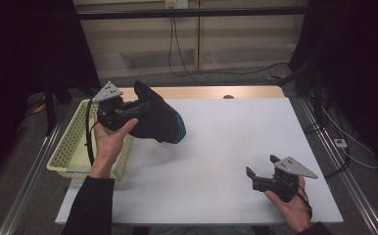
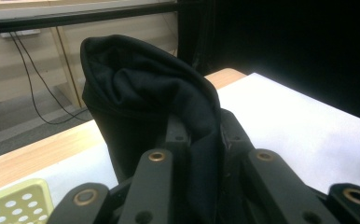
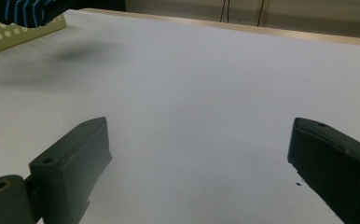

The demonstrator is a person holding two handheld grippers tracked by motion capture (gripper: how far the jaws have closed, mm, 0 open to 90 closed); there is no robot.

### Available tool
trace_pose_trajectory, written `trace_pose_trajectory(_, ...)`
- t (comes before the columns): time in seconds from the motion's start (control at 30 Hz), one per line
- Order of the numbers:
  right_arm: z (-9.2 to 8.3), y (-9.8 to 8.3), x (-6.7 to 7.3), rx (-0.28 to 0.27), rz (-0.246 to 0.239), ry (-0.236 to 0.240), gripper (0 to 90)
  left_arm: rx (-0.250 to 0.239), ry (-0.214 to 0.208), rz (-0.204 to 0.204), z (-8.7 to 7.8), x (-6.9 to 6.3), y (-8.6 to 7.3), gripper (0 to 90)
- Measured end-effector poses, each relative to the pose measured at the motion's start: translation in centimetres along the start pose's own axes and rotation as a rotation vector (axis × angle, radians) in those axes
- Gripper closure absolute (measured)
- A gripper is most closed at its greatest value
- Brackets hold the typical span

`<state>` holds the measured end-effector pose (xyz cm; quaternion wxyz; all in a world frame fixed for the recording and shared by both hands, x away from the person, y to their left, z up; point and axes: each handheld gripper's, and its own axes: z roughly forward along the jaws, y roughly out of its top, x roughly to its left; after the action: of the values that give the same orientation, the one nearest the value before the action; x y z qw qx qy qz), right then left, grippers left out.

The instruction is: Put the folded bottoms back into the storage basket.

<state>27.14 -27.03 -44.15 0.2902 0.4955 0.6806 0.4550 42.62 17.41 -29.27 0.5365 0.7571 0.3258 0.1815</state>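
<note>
A black garment with a blue-striped end [image 1: 158,120] hangs in the air at the left of the white table [image 1: 226,142], beside the yellow basket [image 1: 69,142]. My left gripper [image 1: 139,108] is shut on it. In the left gripper view the black cloth [image 2: 145,88] bunches up between the jaws and rises above them. Its striped end [image 3: 26,10] peeks into the top left corner of the right gripper view. My right gripper [image 1: 260,166] rests low at the table's right front, jaws wide apart with nothing between them.
The perforated yellow basket [image 3: 10,32] stands at the table's left edge. A wooden strip [image 1: 201,92] runs along the far edge. Cables [image 1: 177,49] hang on the wall behind, and more lie on the floor at the right. Dark curtains flank both sides.
</note>
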Motion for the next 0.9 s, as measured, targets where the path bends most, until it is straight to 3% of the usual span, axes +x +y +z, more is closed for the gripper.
trace_pose_trajectory(0.9,-0.1,0.0,0.1,0.0,-0.003,0.002,5.4,-0.039,0.071,0.038,-3.5,0.5,1.2,78.2)
